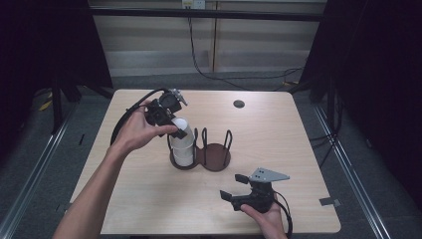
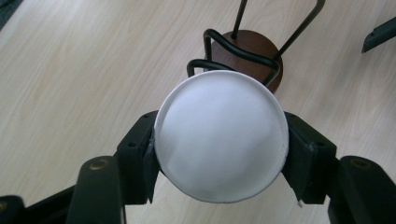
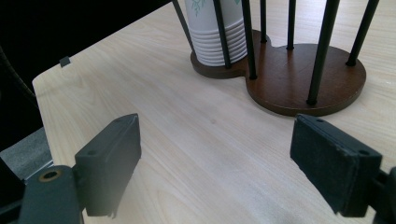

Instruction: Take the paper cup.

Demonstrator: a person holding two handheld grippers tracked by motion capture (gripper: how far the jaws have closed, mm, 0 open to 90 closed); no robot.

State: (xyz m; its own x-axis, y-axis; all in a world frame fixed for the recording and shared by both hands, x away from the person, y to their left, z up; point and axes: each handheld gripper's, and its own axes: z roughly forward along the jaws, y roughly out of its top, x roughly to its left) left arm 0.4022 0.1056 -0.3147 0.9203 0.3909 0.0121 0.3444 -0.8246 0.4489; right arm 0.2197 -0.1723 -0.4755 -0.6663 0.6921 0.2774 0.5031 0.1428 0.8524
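A stack of white paper cups (image 1: 182, 148) (image 3: 217, 35) stands upside down in the left ring of a dark wooden two-ring holder (image 1: 215, 156) (image 3: 299, 81) with black wire posts. My left gripper (image 1: 179, 128) (image 2: 222, 156) comes in from the left and is shut on the topmost cup (image 1: 180, 123) (image 2: 220, 135), its pads pressing on both sides of the round white base. The holder's right ring (image 2: 254, 44) is bare. Near the table's front edge, my right gripper (image 1: 233, 186) (image 3: 233, 163) stands open with nothing between its jaws, pointing toward the holder.
The light wooden table (image 1: 149, 199) has a small black round cap (image 1: 239, 103) at the back right and a piece of tape (image 1: 330, 201) at its front right edge. Dark curtains flank the table, and cables run across the floor behind it.
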